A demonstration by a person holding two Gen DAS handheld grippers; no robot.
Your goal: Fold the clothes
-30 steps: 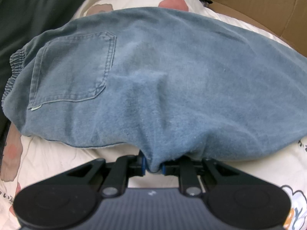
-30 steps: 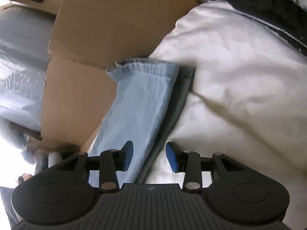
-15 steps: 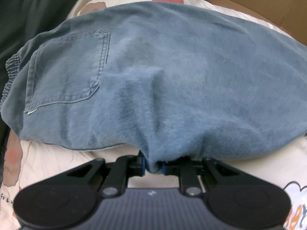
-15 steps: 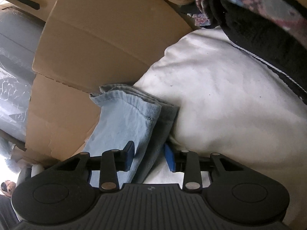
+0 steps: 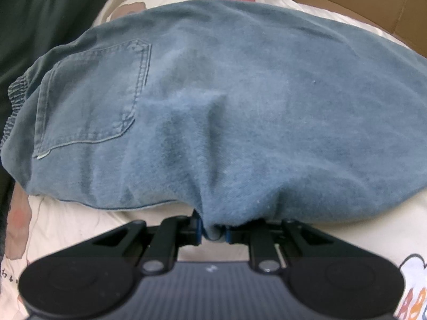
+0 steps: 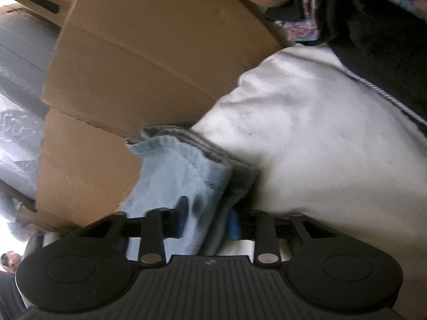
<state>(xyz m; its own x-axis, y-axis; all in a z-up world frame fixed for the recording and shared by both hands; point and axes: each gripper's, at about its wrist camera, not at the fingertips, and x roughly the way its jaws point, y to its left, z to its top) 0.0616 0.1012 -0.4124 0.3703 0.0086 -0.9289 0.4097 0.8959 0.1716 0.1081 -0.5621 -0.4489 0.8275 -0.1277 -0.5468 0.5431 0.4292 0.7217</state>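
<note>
Blue denim trousers point(image 5: 240, 101) lie spread over a cream printed bedsheet point(image 5: 80, 226), back pocket point(image 5: 93, 96) and elastic waistband point(image 5: 16, 93) toward the left. My left gripper point(image 5: 212, 233) is shut on a bunched fold at the trousers' near edge. In the right wrist view the trouser leg end point(image 6: 186, 176), with its ribbed hem point(image 6: 165, 136), runs between the fingers of my right gripper point(image 6: 206, 220), which has closed in on the cloth.
Brown cardboard point(image 6: 149, 61) stands along the bed's far side, also in the left view's corner as cardboard point(image 5: 373, 5). Dark green fabric point(image 5: 48, 13) lies left of the trousers. A dark patterned garment point(image 6: 373, 26) rests on the sheet point(image 6: 320, 133).
My right gripper moved forward along the trouser leg and its fingers closed from wide apart onto the cloth. The left gripper kept its hold; the trousers shifted slightly.
</note>
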